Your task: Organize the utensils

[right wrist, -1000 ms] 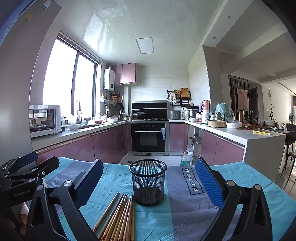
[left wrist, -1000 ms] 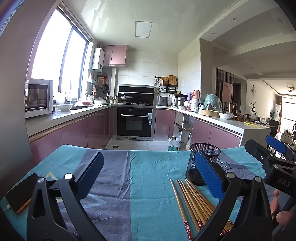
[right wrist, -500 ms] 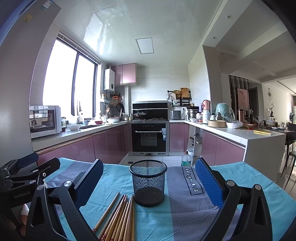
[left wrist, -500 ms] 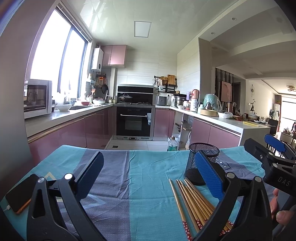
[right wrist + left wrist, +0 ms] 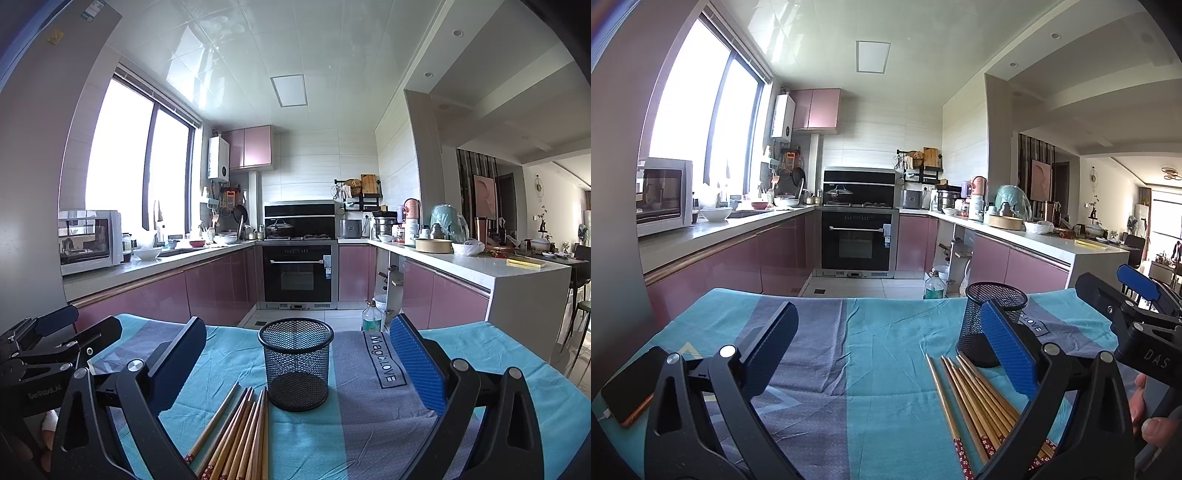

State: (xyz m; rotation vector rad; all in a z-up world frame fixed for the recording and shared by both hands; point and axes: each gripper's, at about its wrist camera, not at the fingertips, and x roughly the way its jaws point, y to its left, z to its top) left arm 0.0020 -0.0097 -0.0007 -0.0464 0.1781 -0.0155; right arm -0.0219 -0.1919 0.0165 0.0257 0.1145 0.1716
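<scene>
Several wooden chopsticks with red patterned ends lie in a bundle on the teal and grey tablecloth, just in front of an empty black mesh cup. My left gripper is open and empty above the cloth, left of the bundle. In the right wrist view the chopsticks lie left of centre, the mesh cup stands upright ahead, and my right gripper is open and empty, its fingers either side of the cup but nearer to me. The other gripper shows at the left.
A phone lies at the cloth's left edge. The right gripper's body shows at the right of the left wrist view. Beyond the table's far edge are the kitchen floor, a bottle, an oven and pink cabinets.
The left wrist view has shifted very slightly; both grippers stay open and nothing on the table has moved.
</scene>
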